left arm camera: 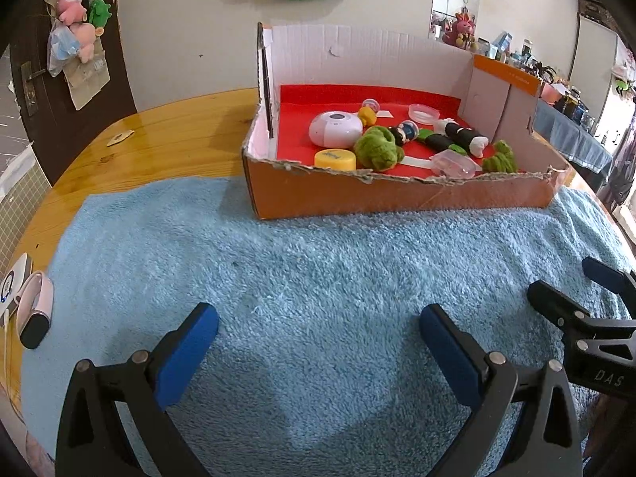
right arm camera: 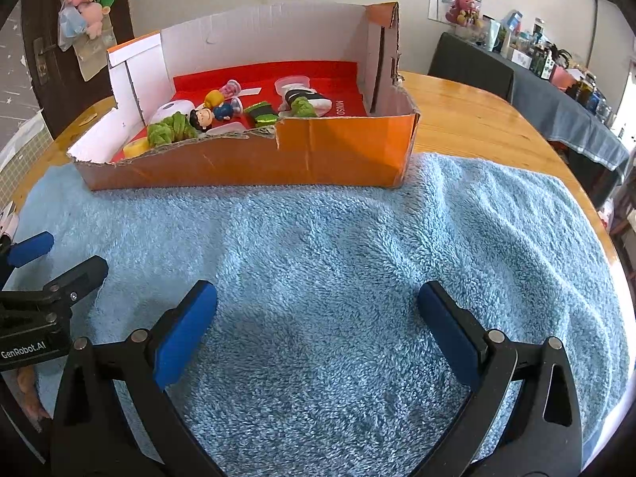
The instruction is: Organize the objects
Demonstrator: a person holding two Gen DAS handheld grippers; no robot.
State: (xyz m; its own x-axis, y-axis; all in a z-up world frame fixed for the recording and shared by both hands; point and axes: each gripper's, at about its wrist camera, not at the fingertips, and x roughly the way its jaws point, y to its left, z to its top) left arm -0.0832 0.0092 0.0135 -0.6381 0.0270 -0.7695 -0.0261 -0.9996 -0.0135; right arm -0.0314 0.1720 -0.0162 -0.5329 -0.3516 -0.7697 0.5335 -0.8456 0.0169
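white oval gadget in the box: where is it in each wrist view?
Left wrist: white oval gadget sits center-left on the red liner, just behind the yellow lid.
Right wrist: white oval gadget at the box's left end, partly hidden by the green plush.
Shared landmark: orange cardboard box.

One cardboard box (left arm camera: 397,194) — two green plush toys (left arm camera: 377,148), one yellow lid (left arm camera: 335,159), two clear containers (left arm camera: 454,163).

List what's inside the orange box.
Orange box holds a white round gadget, yellow lid, green plush toys, figurine, clear containers. Anything underneath is hidden.
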